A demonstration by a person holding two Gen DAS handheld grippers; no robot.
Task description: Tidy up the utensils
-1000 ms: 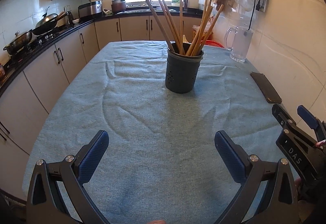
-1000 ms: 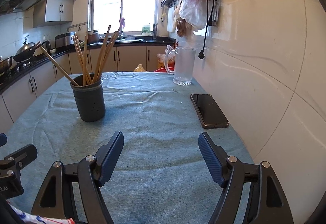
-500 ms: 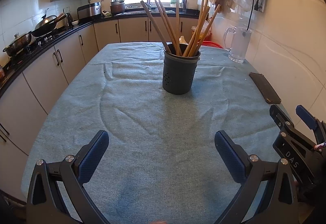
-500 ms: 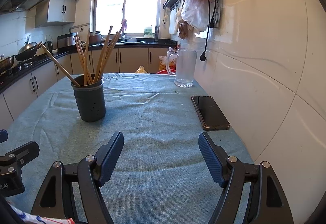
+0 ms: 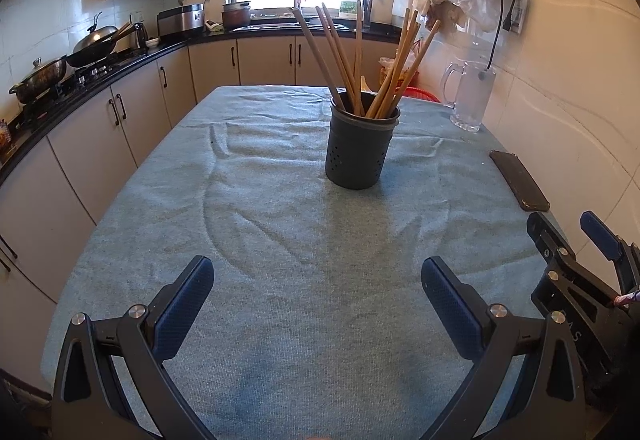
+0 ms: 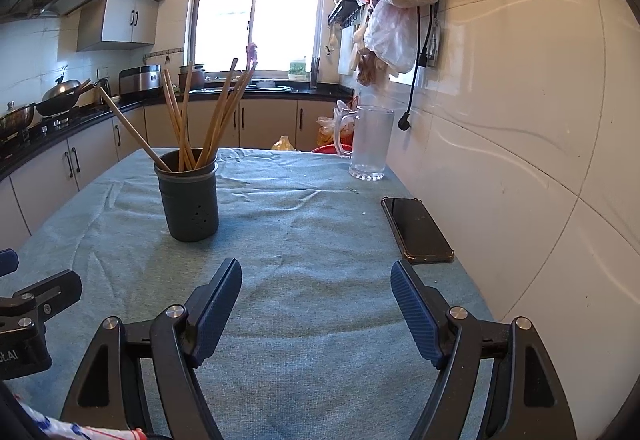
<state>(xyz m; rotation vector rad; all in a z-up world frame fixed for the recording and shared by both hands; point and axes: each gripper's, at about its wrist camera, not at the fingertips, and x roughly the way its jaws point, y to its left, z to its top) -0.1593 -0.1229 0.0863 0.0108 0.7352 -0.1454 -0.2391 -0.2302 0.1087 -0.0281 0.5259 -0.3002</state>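
Nothing much moved since earlier pics: chopsticks (image 5: 356, 64) all stand in holder (image 5: 360, 148), table (image 5: 280, 240) looks done, left gripper (image 5: 318, 304) & right gripper (image 6: 316, 304) both apart, empty.

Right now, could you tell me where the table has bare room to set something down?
Bare cloth left of the holder and in front of it up to both grippers. The right edge is crowded: phone and glass jug.

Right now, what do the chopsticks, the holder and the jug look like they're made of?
Chopsticks: probably bamboo or wood, a matte tan with no shine. Holder: likely dark grey plastic with a dull finish and small moulded drain holes, though coated metal is possible. Jug: clear glass or clear plastic, see-through with a handle.
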